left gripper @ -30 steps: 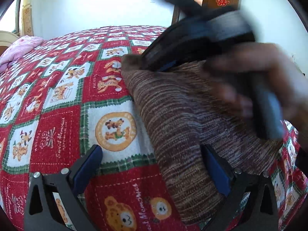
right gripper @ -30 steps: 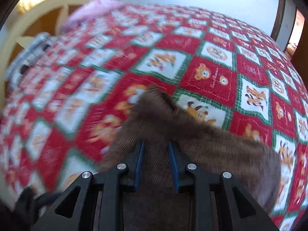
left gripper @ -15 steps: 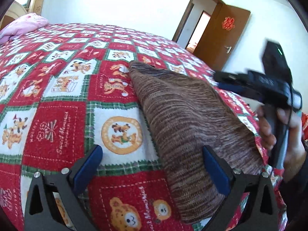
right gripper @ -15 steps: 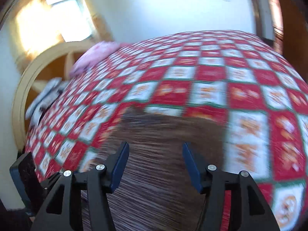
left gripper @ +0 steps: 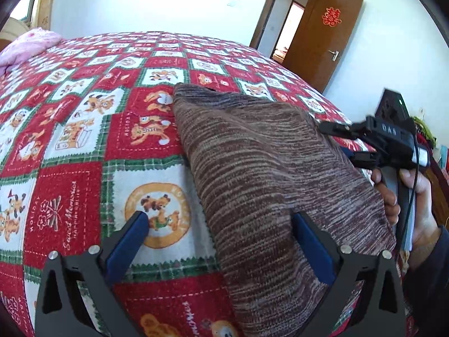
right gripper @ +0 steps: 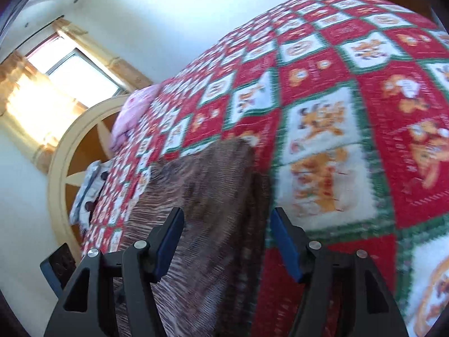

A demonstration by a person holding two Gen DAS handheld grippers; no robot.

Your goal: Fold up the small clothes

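Observation:
A brown striped knit garment [left gripper: 261, 174] lies folded on the red, white and green quilt [left gripper: 84, 140]. My left gripper [left gripper: 221, 224] is open and empty over the garment's near left edge. My right gripper [right gripper: 227, 230] is open and empty just above the garment [right gripper: 202, 210]. In the left wrist view the right gripper [left gripper: 336, 143] is held in a hand at the garment's right edge.
A pink pillow [left gripper: 25, 47] lies at the far left of the bed. A brown door [left gripper: 322, 33] stands open at the back right. A cream headboard [right gripper: 70, 146] and a window [right gripper: 70, 75] show in the right wrist view.
My right gripper has opened, let go of the garment and drawn back to its right edge. The garment now lies flat. My left gripper has stayed open in place.

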